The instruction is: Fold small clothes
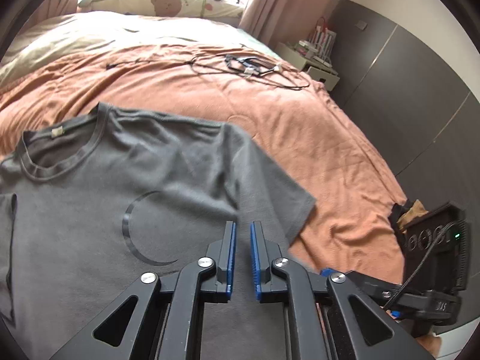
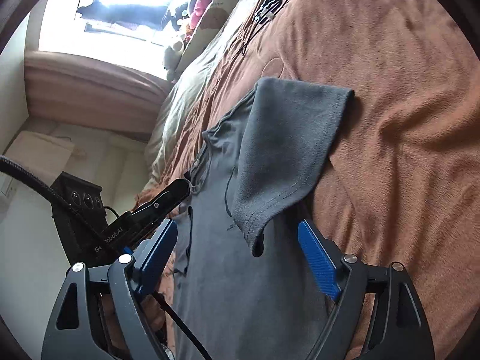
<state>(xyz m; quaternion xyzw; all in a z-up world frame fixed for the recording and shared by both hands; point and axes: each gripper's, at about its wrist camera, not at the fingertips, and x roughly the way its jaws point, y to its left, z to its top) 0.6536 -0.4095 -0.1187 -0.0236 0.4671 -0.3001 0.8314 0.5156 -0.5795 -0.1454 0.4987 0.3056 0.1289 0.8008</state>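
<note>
The left gripper (image 1: 242,231) hovers over the grey T-shirt (image 1: 99,198), its blue pads a narrow gap apart with nothing between them. The right gripper (image 2: 237,240) stands spread wide, the folded-over sleeve (image 2: 282,150) just ahead, untouched. The shirt lies flat on an orange blanket (image 1: 300,138).

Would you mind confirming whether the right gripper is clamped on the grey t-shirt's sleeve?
No, the right gripper stands wide open, its blue pads clear on either side of the folded sleeve.
</note>
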